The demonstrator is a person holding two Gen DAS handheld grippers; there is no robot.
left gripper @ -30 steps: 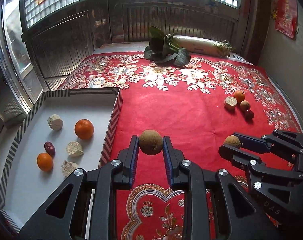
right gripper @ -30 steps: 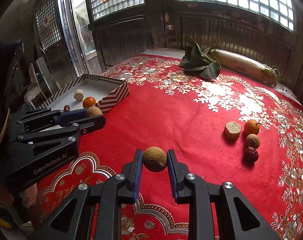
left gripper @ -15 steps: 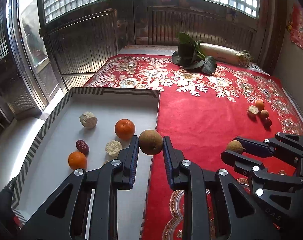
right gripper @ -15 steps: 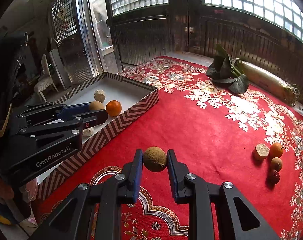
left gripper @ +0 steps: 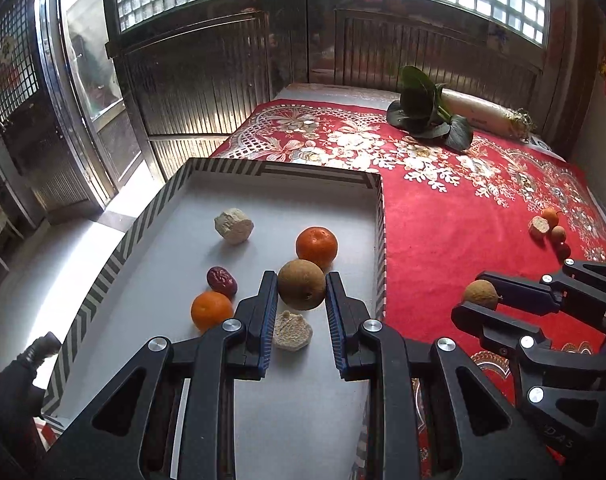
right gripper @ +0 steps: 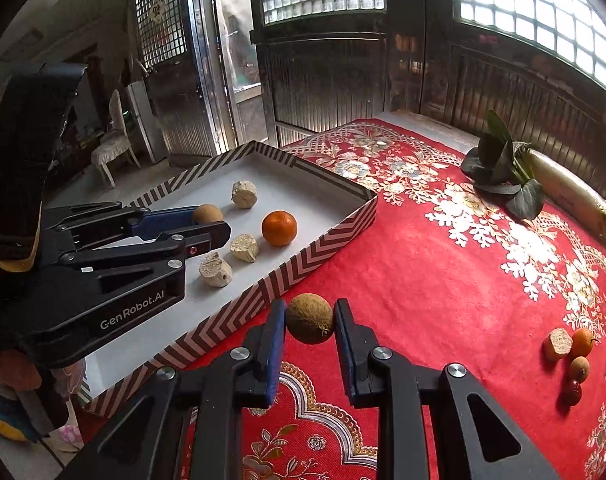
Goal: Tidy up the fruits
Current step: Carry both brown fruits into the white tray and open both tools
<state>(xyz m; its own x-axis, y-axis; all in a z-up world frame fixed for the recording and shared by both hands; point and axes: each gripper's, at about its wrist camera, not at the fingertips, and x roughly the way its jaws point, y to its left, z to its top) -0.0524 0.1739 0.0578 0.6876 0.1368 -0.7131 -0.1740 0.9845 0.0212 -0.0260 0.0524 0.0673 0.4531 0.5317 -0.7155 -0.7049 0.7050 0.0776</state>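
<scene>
While the left gripper (left gripper: pixel 302 292) hangs over the white floor of the striped tray (left gripper: pixel 119 248), its two blue-padded fingers (left gripper: pixel 269 300) are clamped on a round brown fruit (left gripper: pixel 302 284), which sits at the very tips, pressed on both sides and bulging a little beyond them. Below it in the tray lie an orange (left gripper: pixel 316 243) just past the fingertips, a second orange (left gripper: pixel 211 310) beside the left finger, a dark red date (left gripper: pixel 222 281), a pale cut chunk (left gripper: pixel 234 226) farther in, and another pale chunk (left gripper: pixel 292 329) showing between the fingers.

The right gripper (right gripper: pixel 309 322) is over the red embroidered cloth (right gripper: pixel 423 272), just outside the tray's near wall. Its fingers grip a second brown fruit (right gripper: pixel 309 318) in the same way: caught between the pads close to the tips, clear of the cloth. From this side the left gripper shows over the tray with its fruit (right gripper: pixel 207 213) at the end.

Well apart on the cloth sits a small cluster: a pale chunk (right gripper: pixel 557 343), a small orange (right gripper: pixel 581 341), a tan round fruit (right gripper: pixel 579 368) and a dark red one (right gripper: pixel 572 391). Leafy greens (right gripper: pixel 503 172) and a long white radish (right gripper: pixel 571 196) lie at the far edge.
</scene>
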